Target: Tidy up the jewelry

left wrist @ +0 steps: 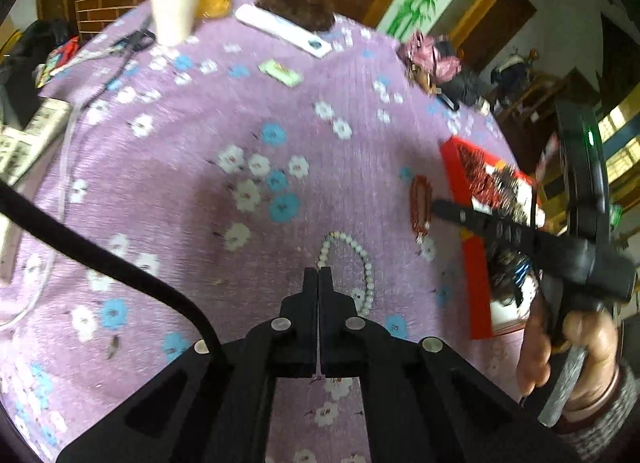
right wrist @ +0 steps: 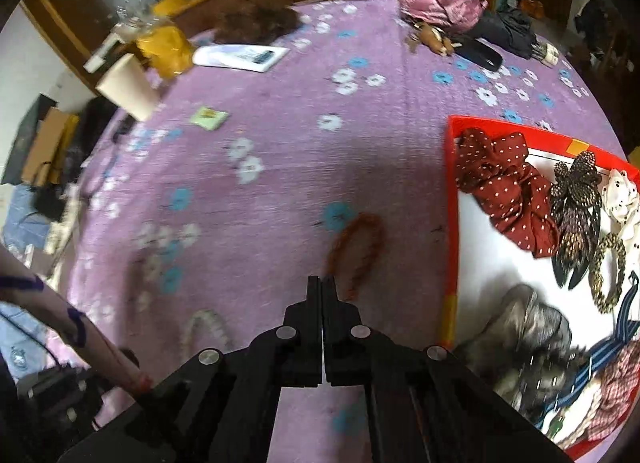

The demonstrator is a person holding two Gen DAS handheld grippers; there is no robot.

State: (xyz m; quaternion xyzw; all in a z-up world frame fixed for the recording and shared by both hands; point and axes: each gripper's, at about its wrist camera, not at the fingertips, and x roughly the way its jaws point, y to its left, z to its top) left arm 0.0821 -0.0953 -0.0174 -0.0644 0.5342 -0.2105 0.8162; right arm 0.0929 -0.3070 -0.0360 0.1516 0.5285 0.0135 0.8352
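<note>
A white pearl bracelet [left wrist: 362,263] lies on the purple flowered cloth just ahead of my left gripper [left wrist: 318,272], which is shut and empty above it. A red bead bracelet [left wrist: 420,205] lies beside the red box [left wrist: 470,247]. My right gripper [right wrist: 322,281] is shut and empty, its tips just left of the red bead bracelet [right wrist: 358,253]. The pearl bracelet [right wrist: 204,329] shows blurred at lower left. The red box [right wrist: 452,199] holds scrunchies and hair clips. The right gripper [left wrist: 436,206] also shows in the left wrist view, over the box.
A white paper cup [left wrist: 174,3], scissors [left wrist: 130,43], a white flat case [left wrist: 280,29] and a small green packet [left wrist: 280,72] lie at the far side. A pink bag [right wrist: 440,3] and a black umbrella [right wrist: 508,33] sit at the far right. A black cable [left wrist: 100,255] crosses the left.
</note>
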